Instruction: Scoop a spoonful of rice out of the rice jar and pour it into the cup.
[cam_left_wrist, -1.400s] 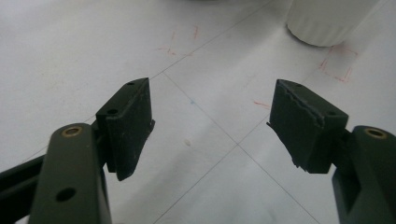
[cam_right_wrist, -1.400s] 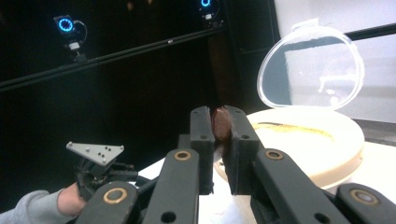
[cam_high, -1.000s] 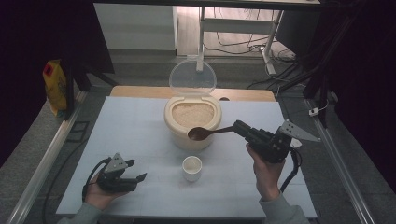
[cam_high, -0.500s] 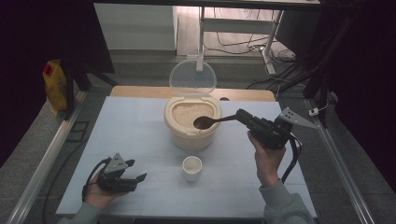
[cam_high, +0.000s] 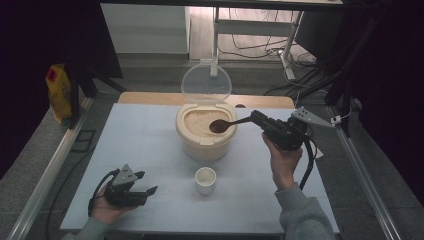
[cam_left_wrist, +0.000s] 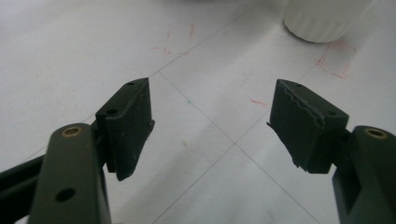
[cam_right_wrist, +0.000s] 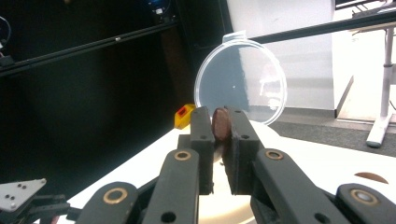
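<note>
A cream rice container (cam_high: 205, 140) stands mid-table with its clear round lid (cam_high: 206, 82) tipped up behind it; pale rice fills it. My right gripper (cam_high: 256, 118) is shut on the handle of a brown wooden spoon (cam_high: 220, 125), whose bowl hangs over the rice. In the right gripper view the spoon (cam_right_wrist: 221, 123) sits clamped between the jaws of that gripper (cam_right_wrist: 219, 116), with the lid (cam_right_wrist: 240, 81) beyond. A small white cup (cam_high: 205, 179) stands in front of the container. My left gripper (cam_high: 147, 183) rests on the table at the front left, open and empty; the left gripper (cam_left_wrist: 212, 114) faces the cup's base (cam_left_wrist: 327, 18).
A yellow packet (cam_high: 59, 92) stands off the table's left edge. A wooden board (cam_high: 265, 101) lies along the far side of the white mat (cam_high: 140, 145). Metal rails run down both sides. A desk frame and cables sit on the floor behind.
My right gripper has carried the spoon leftward and slightly up, from beside the container's near rim to over the rice. The left hand has stayed still.
</note>
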